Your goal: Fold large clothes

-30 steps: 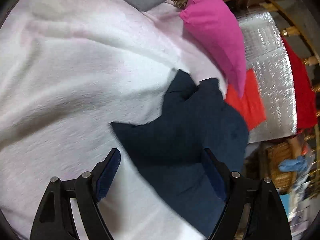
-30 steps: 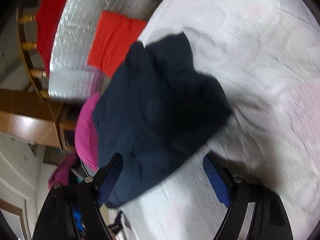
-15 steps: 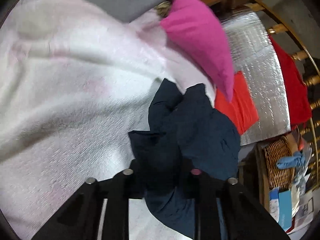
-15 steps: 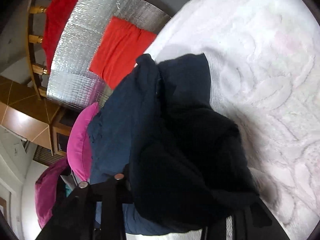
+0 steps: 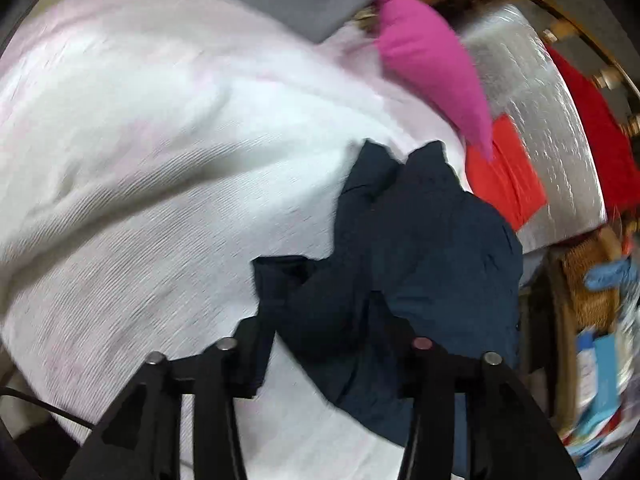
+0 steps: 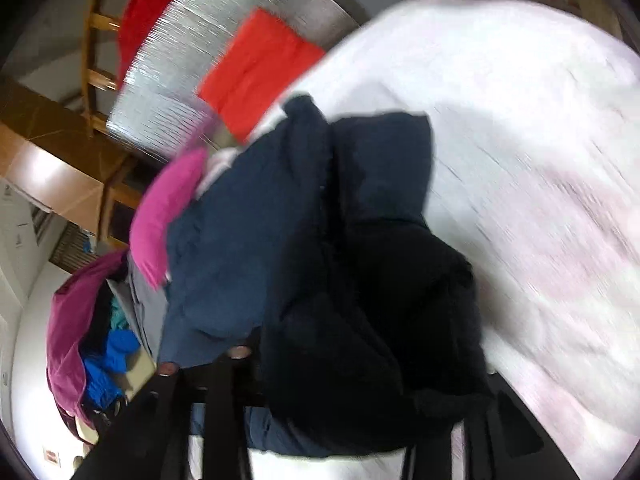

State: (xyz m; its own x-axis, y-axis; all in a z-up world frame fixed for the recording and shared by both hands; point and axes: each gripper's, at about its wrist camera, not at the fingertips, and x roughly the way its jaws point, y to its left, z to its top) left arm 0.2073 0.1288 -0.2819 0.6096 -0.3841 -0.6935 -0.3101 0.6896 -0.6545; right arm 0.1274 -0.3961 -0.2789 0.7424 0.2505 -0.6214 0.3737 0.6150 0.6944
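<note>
Left wrist view: left tool (image 5: pixel 326 334) clamps the navy garment (image 5: pixel 432 240).

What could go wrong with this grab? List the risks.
1. Both grippers, left and right, hold bunched folds of the navy garment, so it may lift crumpled, not flat.
2. The garment lies near the white blanket's edge and could slide off.
3. It could snag the pink cushion beside it.

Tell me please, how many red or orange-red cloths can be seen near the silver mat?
2. An orange-red cloth lies on the silver mat beside the white blanket; a darker red cloth hangs at the mat's far edge. Others may be hidden.
</note>
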